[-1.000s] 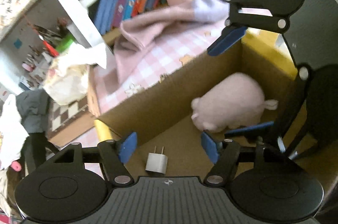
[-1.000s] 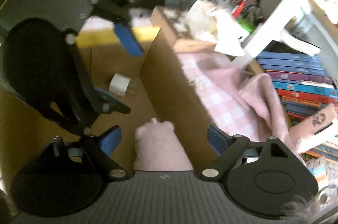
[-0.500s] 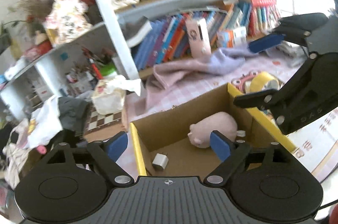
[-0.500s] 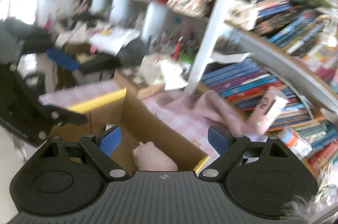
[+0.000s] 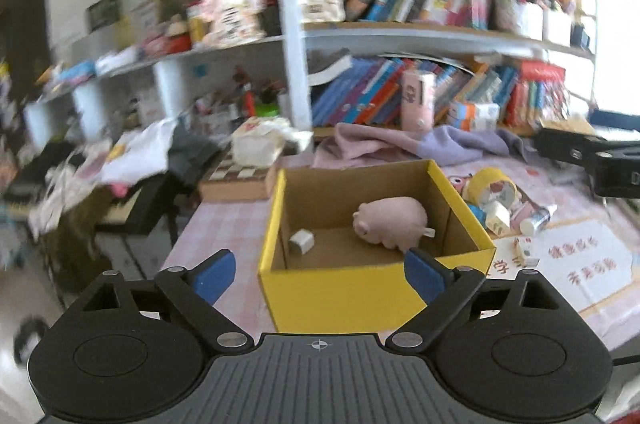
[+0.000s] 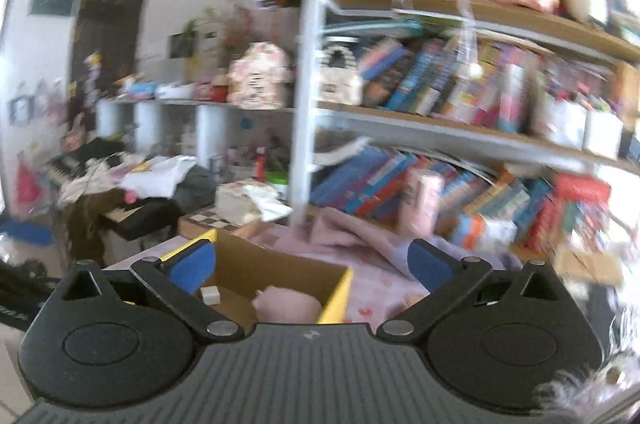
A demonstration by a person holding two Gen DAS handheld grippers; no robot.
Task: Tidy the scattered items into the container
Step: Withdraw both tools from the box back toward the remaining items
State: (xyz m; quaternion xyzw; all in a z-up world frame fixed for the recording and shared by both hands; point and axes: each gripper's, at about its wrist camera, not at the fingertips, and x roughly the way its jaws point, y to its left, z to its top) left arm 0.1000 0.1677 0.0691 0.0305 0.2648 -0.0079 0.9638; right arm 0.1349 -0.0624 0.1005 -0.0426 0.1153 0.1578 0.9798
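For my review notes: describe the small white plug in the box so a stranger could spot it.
Find the yellow cardboard box on the pink checked tablecloth. Inside, the white plug adapter lies in the left corner, apart from the plush pig. It is small, hard-edged and white; the pig is big, soft and pink.
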